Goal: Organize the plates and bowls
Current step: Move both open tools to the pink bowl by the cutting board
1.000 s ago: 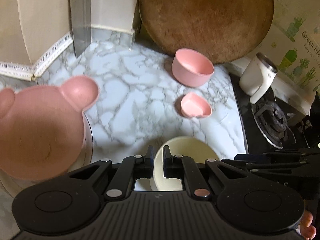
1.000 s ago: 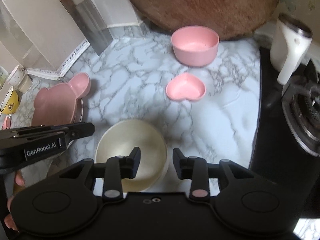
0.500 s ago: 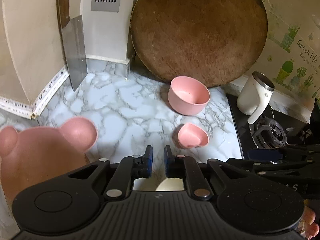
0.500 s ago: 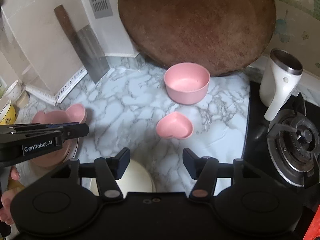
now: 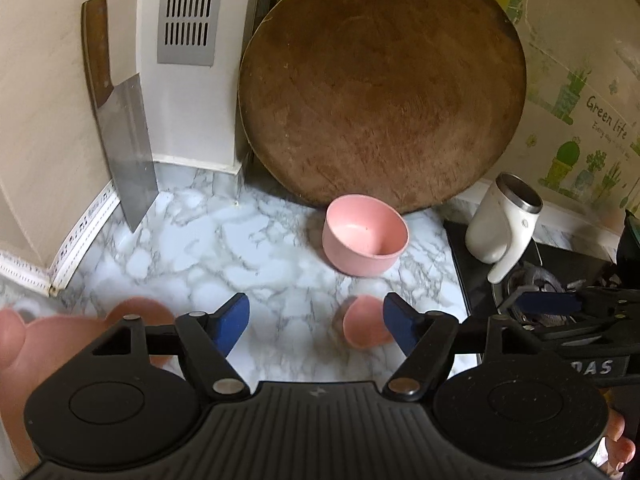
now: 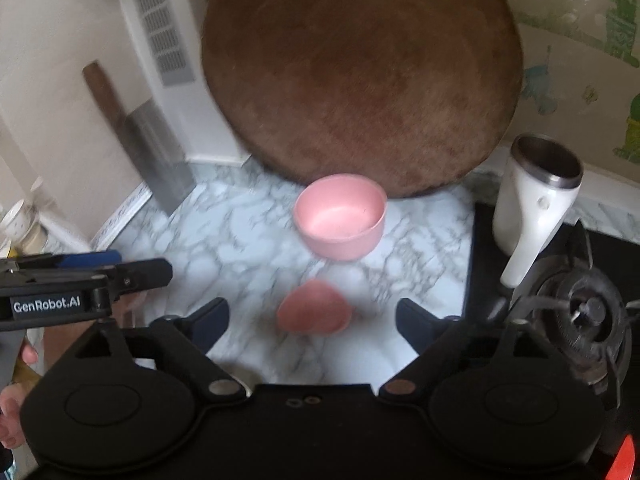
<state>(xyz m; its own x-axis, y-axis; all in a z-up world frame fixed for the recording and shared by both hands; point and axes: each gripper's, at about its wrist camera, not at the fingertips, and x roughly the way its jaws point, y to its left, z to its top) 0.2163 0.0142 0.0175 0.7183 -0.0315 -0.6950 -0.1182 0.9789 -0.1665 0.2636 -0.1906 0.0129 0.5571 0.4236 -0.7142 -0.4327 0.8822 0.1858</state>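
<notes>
Grippers, left (image 5: 316, 322) and right (image 6: 312, 322), have just been opening, both wide and empty, above heart-shaped dish (image 6: 314, 312) near pink bowl (image 6: 340, 222); a hasty descent could knock either toward the stove (image 6: 588, 316)

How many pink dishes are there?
3: a round pink bowl before the chopping board, a heart-shaped dish nearer, a bear-eared plate at left. Others may be hidden.

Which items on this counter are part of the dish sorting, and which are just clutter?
Job items:
pink round bowl
pink heart-shaped dish
pink bear-eared plate

Just lying about:
round wooden board
cleaver
white mug
gas burner
</notes>
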